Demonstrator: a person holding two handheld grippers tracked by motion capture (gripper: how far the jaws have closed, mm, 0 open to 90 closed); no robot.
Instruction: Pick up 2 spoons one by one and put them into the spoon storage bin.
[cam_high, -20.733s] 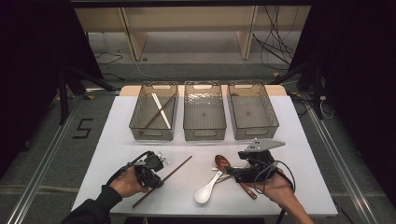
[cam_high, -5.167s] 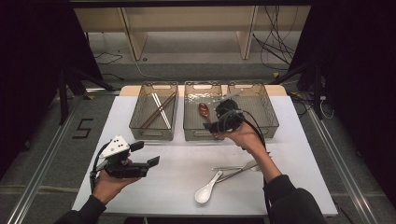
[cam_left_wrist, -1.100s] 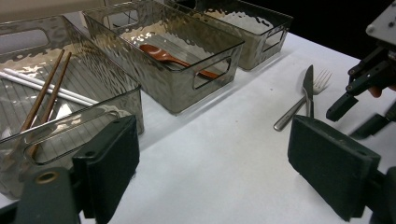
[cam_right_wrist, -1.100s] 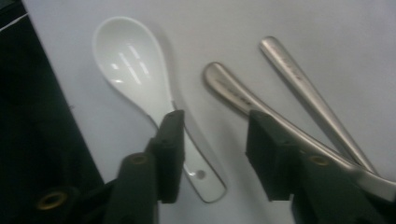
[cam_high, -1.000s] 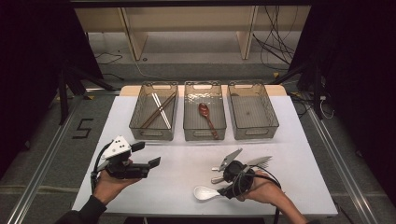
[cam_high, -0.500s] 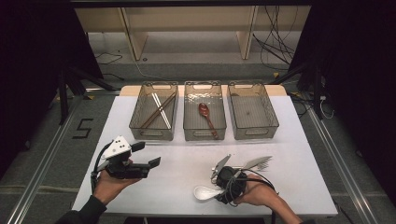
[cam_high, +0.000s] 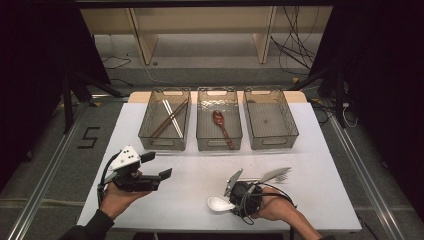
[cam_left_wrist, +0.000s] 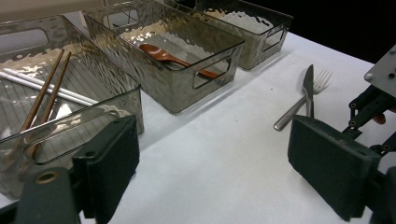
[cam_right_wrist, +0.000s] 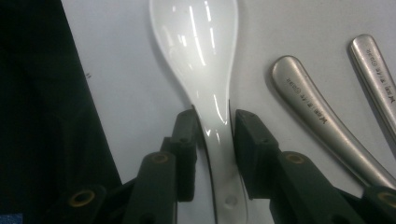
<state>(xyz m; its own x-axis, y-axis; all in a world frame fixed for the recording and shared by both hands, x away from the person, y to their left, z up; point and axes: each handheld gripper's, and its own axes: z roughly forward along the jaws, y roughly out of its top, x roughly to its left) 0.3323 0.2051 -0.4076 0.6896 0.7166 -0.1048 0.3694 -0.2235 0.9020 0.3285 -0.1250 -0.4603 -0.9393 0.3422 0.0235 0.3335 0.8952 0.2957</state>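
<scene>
Since a second ago, your right gripper (cam_high: 231, 202) shifted slightly toward the lower edge of the high view, its jaws closing around the white spoon (cam_right_wrist: 205, 70); in the right gripper view they flanked the handle tightly, apparently pinching it. That spoon lay at lower centre of the high view, long axis roughly across the frame, bowl leftward. It looked glossy, ceramic-like, with a deep rounded bowl. Two brushed-metal handles, of a knife (cam_left_wrist: 307, 88) and a fork (cam_left_wrist: 299, 105), lay just beside it. Three clear ribbed bins (cam_high: 269, 140) stood well apart, above. Your left gripper (cam_high: 160, 170) hovered at lower left, jaws spread, empty.
</scene>
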